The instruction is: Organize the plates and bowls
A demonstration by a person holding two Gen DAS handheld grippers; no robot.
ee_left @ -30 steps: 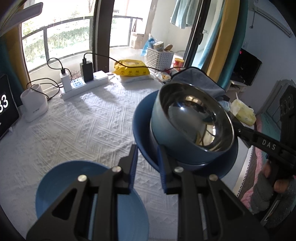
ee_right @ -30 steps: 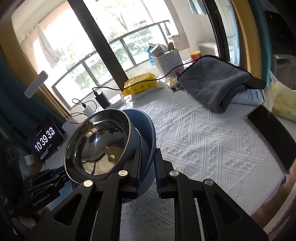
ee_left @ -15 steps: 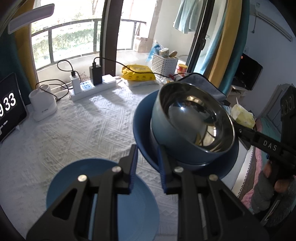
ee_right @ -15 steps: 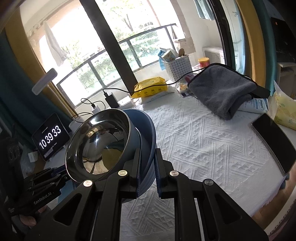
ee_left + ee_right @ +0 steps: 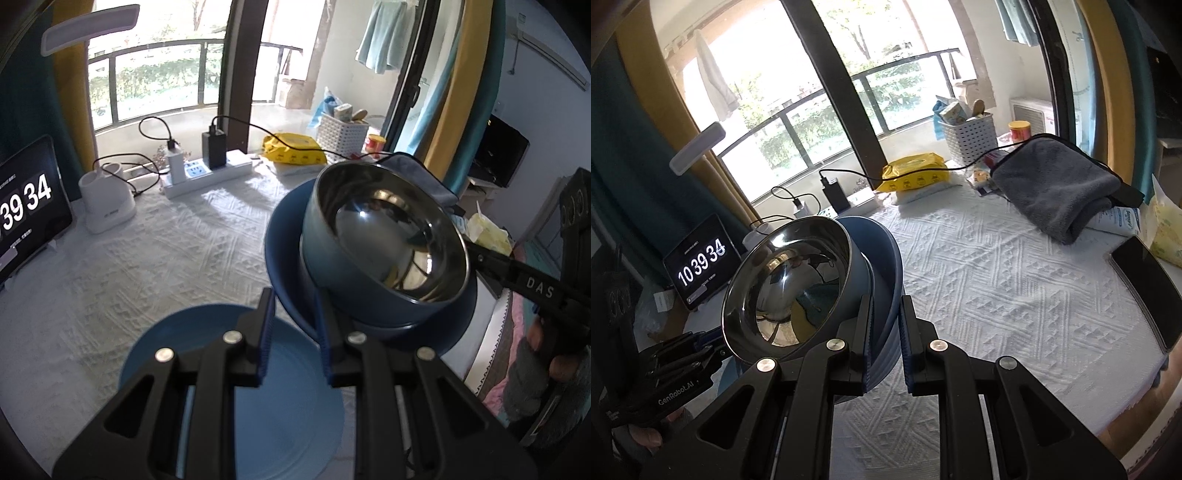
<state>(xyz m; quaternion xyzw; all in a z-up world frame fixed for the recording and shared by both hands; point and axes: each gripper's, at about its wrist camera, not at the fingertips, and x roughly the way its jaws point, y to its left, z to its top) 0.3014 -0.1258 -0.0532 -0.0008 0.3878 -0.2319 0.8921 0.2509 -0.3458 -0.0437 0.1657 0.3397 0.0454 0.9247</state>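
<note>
A dark blue plate point(image 5: 284, 236) hangs tilted above the white tablecloth, carried from both sides. On it sits a steel bowl point(image 5: 391, 236) with a blue outside, apparently nested in a second one. My left gripper point(image 5: 293, 306) is shut on the plate's near rim. My right gripper point(image 5: 886, 306) is shut on the opposite rim of the plate point(image 5: 886, 251), with the bowl point(image 5: 790, 280) leaning away from it. A second blue plate point(image 5: 199, 321) lies flat on the cloth under my left gripper. Each gripper also shows at the edge of the other's view.
A clock tablet point(image 5: 26, 218), a white lamp base point(image 5: 107, 206) and a power strip point(image 5: 207, 177) with cables line the far edge. A yellow wipes pack point(image 5: 916, 177), white basket point(image 5: 967, 136), grey towel point(image 5: 1056, 184) and phone point(image 5: 1148, 288) lie to the right.
Both grippers have risen a little with the plate and bowls and drifted across the table. The flat plate on the cloth now shows further right under my left gripper.
</note>
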